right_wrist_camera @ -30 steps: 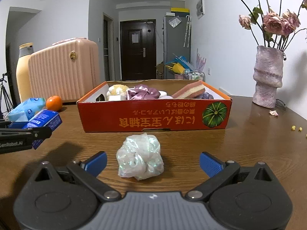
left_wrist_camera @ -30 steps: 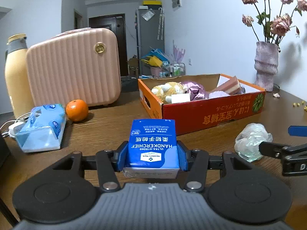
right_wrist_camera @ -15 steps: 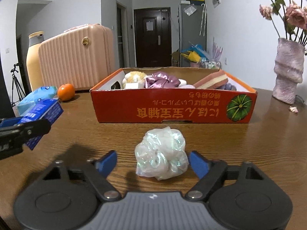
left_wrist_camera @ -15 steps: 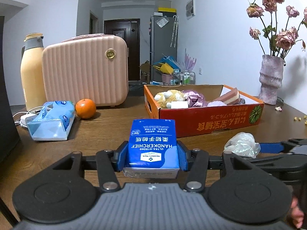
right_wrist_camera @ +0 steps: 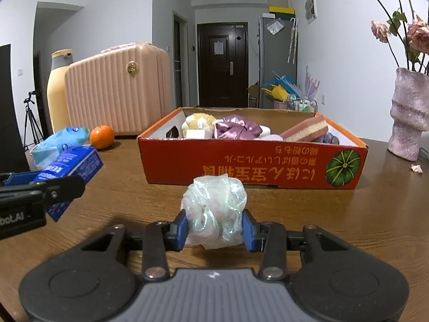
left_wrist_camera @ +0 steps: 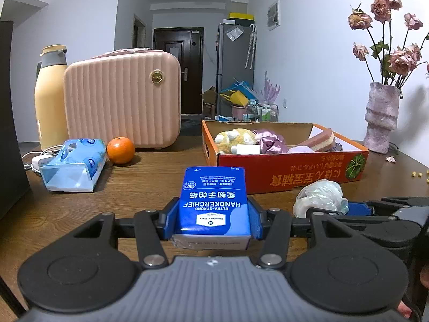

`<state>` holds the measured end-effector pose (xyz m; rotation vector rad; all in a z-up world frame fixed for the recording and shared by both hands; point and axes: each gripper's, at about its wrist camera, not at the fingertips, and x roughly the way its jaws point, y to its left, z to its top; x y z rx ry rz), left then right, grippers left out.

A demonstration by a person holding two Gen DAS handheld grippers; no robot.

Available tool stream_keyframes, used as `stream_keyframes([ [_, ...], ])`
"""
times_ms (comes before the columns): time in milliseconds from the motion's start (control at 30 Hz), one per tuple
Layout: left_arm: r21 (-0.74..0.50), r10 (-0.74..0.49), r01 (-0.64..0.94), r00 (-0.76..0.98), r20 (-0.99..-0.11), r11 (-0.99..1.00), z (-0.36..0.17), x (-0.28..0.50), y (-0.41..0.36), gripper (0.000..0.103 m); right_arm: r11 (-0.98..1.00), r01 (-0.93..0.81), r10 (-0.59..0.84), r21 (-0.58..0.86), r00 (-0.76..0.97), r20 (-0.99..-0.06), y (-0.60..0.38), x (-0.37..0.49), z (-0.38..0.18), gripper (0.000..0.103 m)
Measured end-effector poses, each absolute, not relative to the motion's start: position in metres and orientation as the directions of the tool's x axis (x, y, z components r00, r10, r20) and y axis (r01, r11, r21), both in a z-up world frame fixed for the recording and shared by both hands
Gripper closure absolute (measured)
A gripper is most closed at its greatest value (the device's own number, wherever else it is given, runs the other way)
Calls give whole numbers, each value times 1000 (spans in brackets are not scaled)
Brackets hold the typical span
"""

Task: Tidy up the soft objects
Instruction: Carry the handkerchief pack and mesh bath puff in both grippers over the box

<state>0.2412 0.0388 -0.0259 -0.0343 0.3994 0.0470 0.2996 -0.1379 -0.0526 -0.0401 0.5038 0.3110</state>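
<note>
Since the earlier frame, the right hand-held gripper (right_wrist_camera: 214, 226) has drawn its blue pads from wide apart to either side of the iridescent scrunchie (right_wrist_camera: 214, 212); its jaws are closing at this moment, with the pads already pressing the bundle's flanks. The scrunchie appears to rest on the brown surface (right_wrist_camera: 362, 228), just in front of the orange box (right_wrist_camera: 252, 166).

The left hand-held gripper (left_wrist_camera: 213, 216) is clamped on the blue handkerchief pack (left_wrist_camera: 213, 201), which stands clear of the surface and juts forward between the pads. The pack's far end points toward the box's near corner.

Progress, judged from the layout: the box already holds a yellow plush toy (right_wrist_camera: 198, 122), a purple satin scrunchie (right_wrist_camera: 237, 128), a layered sponge (right_wrist_camera: 305, 131) and some paler pieces. Two soft items are in hand and not yet deposited. A soft tissue pack (left_wrist_camera: 72, 166) lies on the surface at the left, beside an orange (left_wrist_camera: 120, 150), and probably remains to be collected.

Pose: both grippers point forward and somewhat downward toward the box, side by side, the right one low at the surface. At the lower right edge of the left wrist view, part of the person's hand shows behind the right gripper.

Further back stand a pink case (left_wrist_camera: 122, 99), a yellow flask (left_wrist_camera: 51, 94) and a vase of dried roses (left_wrist_camera: 382, 118).
</note>
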Motion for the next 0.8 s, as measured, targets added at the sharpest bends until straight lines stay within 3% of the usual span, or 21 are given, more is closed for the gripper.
stream_keyframes([
  [800, -1, 75, -80, 946, -315, 997, -17, 260, 10, 51, 961, -265, 276, 77, 918, -284, -164, 301, -33, 64],
])
